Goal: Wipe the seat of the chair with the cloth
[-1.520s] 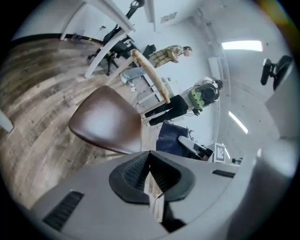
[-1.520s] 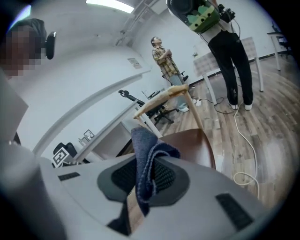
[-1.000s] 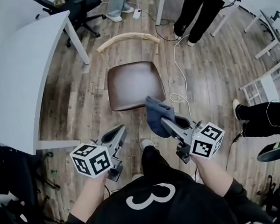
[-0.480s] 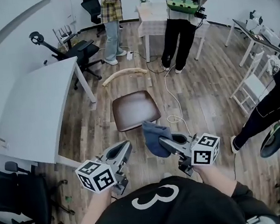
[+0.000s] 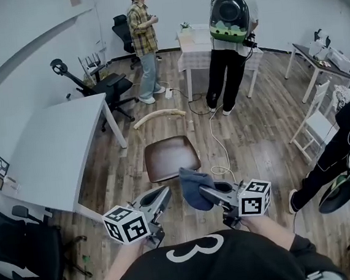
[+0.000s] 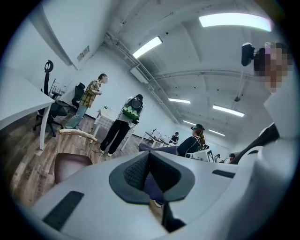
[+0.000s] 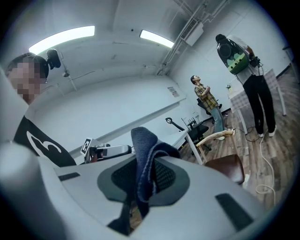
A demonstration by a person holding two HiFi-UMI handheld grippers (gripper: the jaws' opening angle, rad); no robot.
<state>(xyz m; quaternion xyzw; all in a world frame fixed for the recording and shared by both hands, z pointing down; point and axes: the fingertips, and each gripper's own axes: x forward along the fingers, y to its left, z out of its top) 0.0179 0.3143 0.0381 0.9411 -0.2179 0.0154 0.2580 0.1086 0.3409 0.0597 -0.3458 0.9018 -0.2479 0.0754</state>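
Left gripper [image 5: 163,195]: jaws pressed together on nothing, held off the near-left corner of the chair [image 5: 162,137].
Right gripper [image 5: 203,192]: pinching the cloth, held off the chair's near-right corner.
Cloth [image 5: 193,185]: dark blue, bunched, sticking up from the jaws, near the chair's front edge, not touching.
Seat [image 5: 170,157]: brown, bare.
Backrest [image 5: 159,115]: pale curved rail, chair's far side.
White table [image 5: 47,155]: left of the chair.
Two standing people [image 5: 144,41]: well beyond the chair.
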